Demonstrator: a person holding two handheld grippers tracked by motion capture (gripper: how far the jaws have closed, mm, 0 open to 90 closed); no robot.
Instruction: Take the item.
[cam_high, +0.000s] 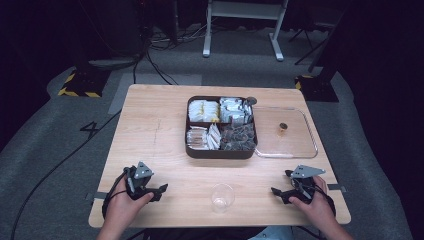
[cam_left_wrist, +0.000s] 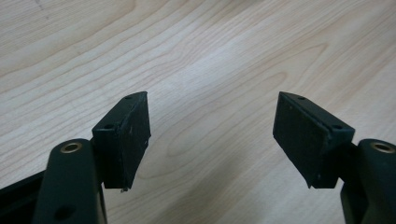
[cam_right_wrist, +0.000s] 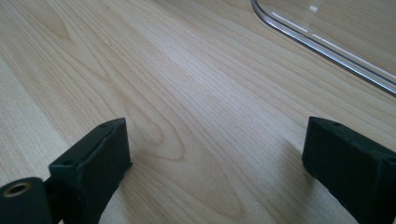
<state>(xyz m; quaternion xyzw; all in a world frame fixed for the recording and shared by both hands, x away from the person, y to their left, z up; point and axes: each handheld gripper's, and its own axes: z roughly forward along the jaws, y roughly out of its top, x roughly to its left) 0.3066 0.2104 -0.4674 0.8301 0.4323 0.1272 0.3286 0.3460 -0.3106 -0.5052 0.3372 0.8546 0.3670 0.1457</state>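
- Pale wooden table (cam_high: 160, 135); dark brown four-compartment tray (cam_high: 221, 152) of packets at centre-back
- clear plastic lid (cam_high: 310, 146) touching tray's right side, small brown knob (cam_high: 283, 127) on it
- clear plastic cup (cam_high: 222, 196) upright at near edge, between both hands
- left gripper (cam_left_wrist: 212, 135) low over bare wood, jaws apart, empty
- right gripper (cam_right_wrist: 219, 158) jaws apart, empty, near lid's rim

From up here the packets in the dark divided box (cam_high: 221, 150) are too small to read, and the little brown thing (cam_high: 283, 128) on the clear lid (cam_high: 310, 150) can't be identified. In the right gripper view that lid (cam_right_wrist: 327, 49) is cut off by the top and right edges. Both forearms run off the bottom edge.
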